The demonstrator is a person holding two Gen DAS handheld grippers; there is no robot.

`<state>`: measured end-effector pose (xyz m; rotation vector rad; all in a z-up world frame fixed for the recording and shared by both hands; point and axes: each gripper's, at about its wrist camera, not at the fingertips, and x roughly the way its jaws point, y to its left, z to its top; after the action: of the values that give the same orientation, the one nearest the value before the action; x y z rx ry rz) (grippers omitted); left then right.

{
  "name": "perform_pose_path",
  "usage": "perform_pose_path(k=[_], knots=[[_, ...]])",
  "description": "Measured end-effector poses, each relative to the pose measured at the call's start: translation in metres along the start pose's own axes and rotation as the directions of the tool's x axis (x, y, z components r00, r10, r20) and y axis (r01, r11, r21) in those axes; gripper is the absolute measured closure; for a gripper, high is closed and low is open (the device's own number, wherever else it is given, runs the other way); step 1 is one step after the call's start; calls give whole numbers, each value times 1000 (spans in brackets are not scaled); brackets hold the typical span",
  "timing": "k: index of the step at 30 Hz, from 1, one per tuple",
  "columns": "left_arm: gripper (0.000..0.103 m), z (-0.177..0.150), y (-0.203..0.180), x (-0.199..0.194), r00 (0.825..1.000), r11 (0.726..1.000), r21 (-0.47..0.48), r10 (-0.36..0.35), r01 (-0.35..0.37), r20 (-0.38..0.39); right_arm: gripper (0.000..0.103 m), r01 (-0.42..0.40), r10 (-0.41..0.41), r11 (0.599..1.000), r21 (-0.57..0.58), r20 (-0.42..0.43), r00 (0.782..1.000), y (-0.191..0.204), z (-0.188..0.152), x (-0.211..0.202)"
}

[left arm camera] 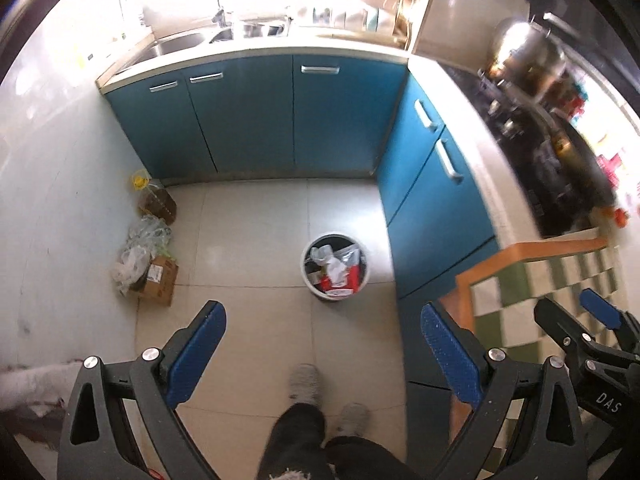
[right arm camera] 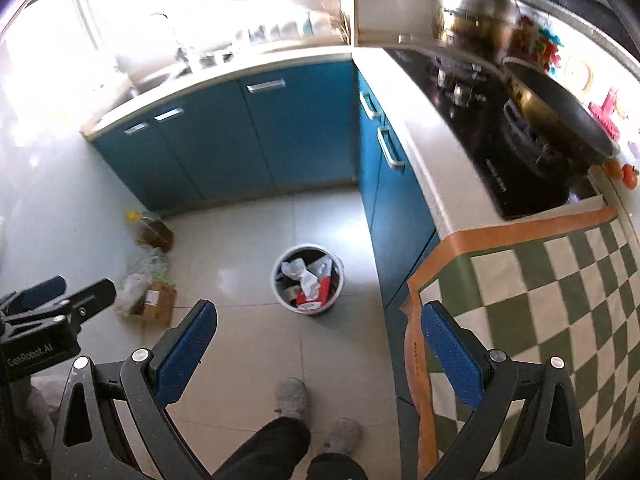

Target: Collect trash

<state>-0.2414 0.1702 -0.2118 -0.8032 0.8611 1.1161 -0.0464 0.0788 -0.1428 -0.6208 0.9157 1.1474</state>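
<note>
— Both claws, the left claw (left arm camera: 322,350) and the right claw (right arm camera: 318,344), are hanging wide apart and gripping nothing, high over the floor (left arm camera: 248,240).

— Where is the trash sitting?

— A round bin (left arm camera: 335,267) is standing on the floor beside the blue cabinet (left arm camera: 424,216), brimming with crumpled wrappers (left arm camera: 338,270). They are looking light, soft and crinkly; I'd be pinching a raised fold, or the stiff rim.
</note>
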Motion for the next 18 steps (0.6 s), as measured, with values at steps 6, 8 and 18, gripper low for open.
perform_pose_path(k=[6, 8, 18], knots=[[4, -15, -7, -55, 997, 998, -16, -64, 64, 33, 0, -77, 78, 997, -20, 35, 996, -4, -3, -72], [4, -21, -8, -69, 995, 995, -24, -97, 98, 30, 0, -105, 106, 994, -21, 29, 994, -5, -4, -87], [0, -27, 2, -95, 977, 976, -36, -214, 214, 4, 0, -217, 217, 976, -23, -31, 976, 8, -7, -110]])
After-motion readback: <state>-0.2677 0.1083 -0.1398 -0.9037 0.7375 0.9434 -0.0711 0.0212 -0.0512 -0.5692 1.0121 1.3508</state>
